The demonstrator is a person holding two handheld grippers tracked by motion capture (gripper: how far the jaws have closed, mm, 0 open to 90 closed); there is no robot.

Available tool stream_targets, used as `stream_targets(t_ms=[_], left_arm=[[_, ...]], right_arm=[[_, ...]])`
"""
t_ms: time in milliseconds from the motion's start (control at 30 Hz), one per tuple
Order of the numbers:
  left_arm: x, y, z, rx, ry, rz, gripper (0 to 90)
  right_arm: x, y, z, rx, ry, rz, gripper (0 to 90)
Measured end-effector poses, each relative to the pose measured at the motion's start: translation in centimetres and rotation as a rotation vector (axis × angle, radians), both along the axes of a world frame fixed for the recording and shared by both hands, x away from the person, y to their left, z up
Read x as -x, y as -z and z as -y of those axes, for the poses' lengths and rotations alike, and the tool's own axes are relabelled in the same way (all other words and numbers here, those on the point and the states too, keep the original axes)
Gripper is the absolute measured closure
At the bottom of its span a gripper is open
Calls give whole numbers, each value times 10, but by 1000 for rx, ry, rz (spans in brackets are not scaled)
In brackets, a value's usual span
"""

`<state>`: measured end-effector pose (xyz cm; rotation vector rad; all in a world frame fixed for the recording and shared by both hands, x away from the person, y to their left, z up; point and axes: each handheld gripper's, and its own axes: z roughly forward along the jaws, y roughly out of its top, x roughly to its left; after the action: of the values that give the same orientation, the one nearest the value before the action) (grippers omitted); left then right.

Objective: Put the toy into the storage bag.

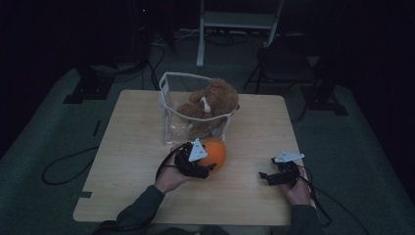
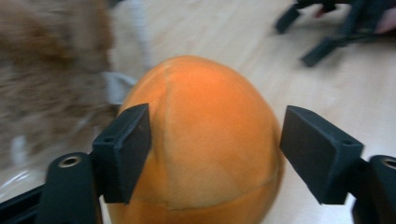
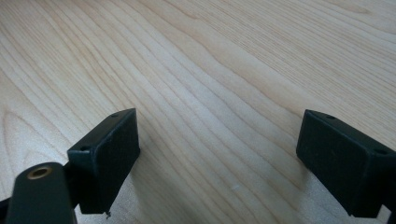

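Orange plush ball (image 1: pixel 215 154): on the wooden table (image 1: pixel 132 147), just in front of the clear container (image 1: pixel 169 110) holding the brown teddy bear (image 1: pixel 211 100). Rounded, no marked long axis.
Left gripper (image 1: pixel 208 169): nearest the ball, jaws spread around it; left pad (image 2: pixel 123 154) touching or nearly so, right pad (image 2: pixel 317 151) apart.
Right gripper (image 1: pixel 266 177): well right of the ball, spread, empty.

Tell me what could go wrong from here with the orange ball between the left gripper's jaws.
1. The left gripper is open around the orange ball: one pad looks to be against it, the other stands clear. Lifting now would likely leave it behind.
2. The ball is round and sits on bare table, so a nudge could roll it away.
3. It sits close to the clear bin holding the teddy bear; a careless move might knock the bin.
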<state>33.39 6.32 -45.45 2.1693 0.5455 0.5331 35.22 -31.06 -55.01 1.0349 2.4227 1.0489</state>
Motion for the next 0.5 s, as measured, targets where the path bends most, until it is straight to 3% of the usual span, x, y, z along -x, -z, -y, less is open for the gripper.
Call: stream_targets(t_ms=[133,300,500], left_arm=[[-2,0,-4,3,-48,26,188],[-3,3,-3,-5,-75,46,107],[-11,8,-4,13,-52,-43,34]], right_arm=[[0,0,0,0,0,0,125],[0,0,0,0,0,0,125],[0,0,0,1,-1,1,125]])
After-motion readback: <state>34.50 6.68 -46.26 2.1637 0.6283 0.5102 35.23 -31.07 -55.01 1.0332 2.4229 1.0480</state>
